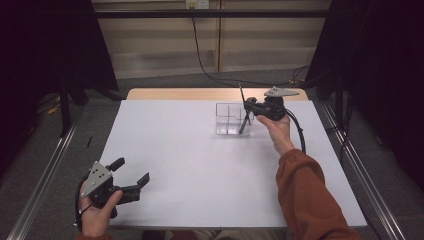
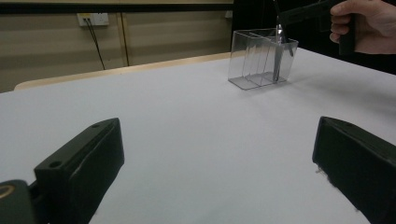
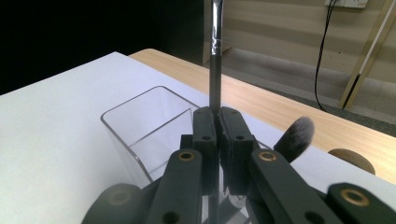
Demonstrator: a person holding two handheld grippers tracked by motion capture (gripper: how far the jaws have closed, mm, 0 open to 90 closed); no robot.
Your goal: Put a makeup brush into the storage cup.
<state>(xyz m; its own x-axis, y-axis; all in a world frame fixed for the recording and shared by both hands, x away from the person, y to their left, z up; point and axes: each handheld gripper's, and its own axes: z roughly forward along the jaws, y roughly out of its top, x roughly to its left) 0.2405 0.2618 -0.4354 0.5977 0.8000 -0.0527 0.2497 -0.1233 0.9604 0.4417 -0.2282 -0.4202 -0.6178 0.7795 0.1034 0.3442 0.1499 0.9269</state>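
My right gripper [image 1: 248, 106] is clamped tight on the thin dark handle of a makeup brush [image 3: 215, 70], its two black jaws pressed together with the stem standing upright between them. The brush runs down into a clear, square plastic organiser box with inner dividers [image 1: 226, 120], at its right-hand side. A second brush with a fluffy grey-and-white head [image 3: 294, 138] shows just right of my jaws in the right gripper view. The box stands on the far right part of the white table top [image 1: 200, 165], well short of the strip of pale wood [image 1: 165, 94] along the far edge. My left gripper [image 1: 134, 176] hovers at the near left corner of the table, well apart from the box, its jaws spread wide with nothing between them but bare table
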